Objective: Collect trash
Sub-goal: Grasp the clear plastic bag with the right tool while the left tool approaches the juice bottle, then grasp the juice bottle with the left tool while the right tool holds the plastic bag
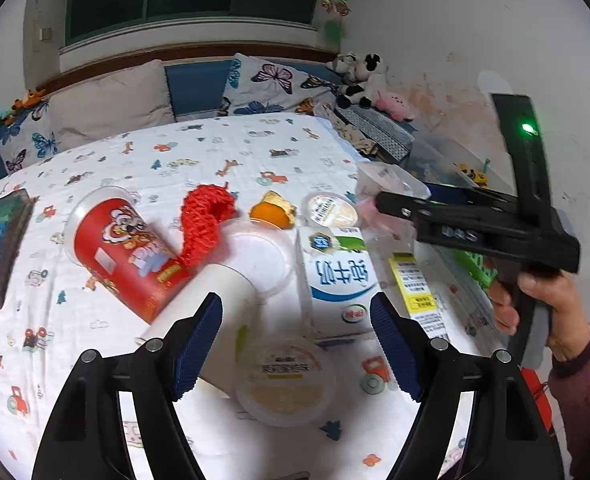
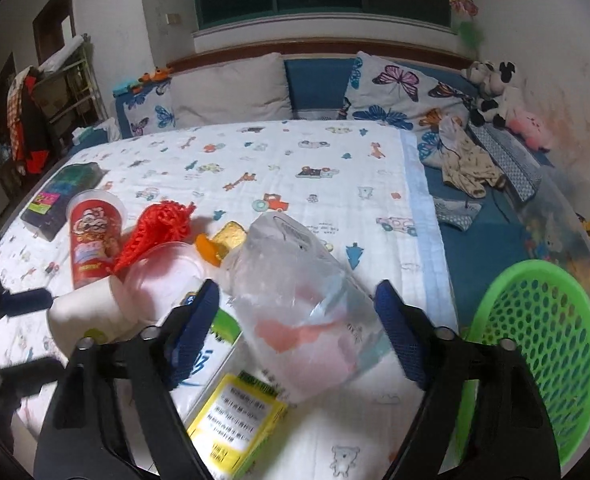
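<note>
Beside the green basket [image 2: 535, 344], our right gripper [image 2: 295, 312] gapes wide around the plastic bag [image 2: 295, 288]; left gripper [image 1: 295, 336] also wide, empty.

Milk carton [image 1: 337, 276] reads 纯牛奶, red can [image 1: 125, 252] Pringles mascot, other print illegible

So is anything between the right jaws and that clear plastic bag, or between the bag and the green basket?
Nothing visible. The clear plastic bag lies directly ahead of the open right gripper. The green basket sits to its right, with only bare blanket between them.
</note>
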Demonstrator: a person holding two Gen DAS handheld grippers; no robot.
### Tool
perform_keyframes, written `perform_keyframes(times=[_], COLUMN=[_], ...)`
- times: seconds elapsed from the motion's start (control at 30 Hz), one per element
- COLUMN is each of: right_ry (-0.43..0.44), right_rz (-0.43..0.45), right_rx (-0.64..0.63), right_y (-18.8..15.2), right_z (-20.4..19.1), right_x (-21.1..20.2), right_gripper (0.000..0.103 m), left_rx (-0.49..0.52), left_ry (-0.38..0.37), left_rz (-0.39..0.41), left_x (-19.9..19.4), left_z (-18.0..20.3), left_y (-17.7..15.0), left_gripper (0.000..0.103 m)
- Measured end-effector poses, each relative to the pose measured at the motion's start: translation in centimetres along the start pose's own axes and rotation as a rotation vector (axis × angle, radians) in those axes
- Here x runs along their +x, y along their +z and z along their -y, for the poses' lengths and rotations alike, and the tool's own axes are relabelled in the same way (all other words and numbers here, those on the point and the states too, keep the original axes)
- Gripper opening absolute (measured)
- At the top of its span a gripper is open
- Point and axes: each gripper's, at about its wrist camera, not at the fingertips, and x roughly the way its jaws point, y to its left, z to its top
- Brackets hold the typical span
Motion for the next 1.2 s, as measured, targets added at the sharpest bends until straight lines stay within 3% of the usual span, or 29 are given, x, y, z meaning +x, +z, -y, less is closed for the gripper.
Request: perform_keyframes(times=[0.07, 0.37, 0.73, 1.2], right_ry=[-0.005, -0.027, -0.041, -0.080], right_rz=[-0.007, 0.023, 0.125, 0.168], right_rx=[0.005, 0.022, 0.086, 0.135], right_y=[0.1, -0.2, -0.1, -2.1], right_z=[0.1, 1.5, 4.4, 7.2], right_x=[0.2, -1.9, -7.2, -10.5], right_gripper=[0.061, 0.041, 0.039, 0.039], left_rx=[0.007, 0.058, 0.089, 0.087], left_ry=[-0.012, -0.088, -0.180, -0.189], left_rz=[-0.006, -0.040, -0.096, -0.150], left_x=[0.2, 1.5, 4.8, 8.1], left_z=[0.5, 3.7, 7.0, 7.9], left_y=[-0.1, -0.1, 1.2, 1.6], left_gripper=[0.074, 0.074, 0.068, 0.065])
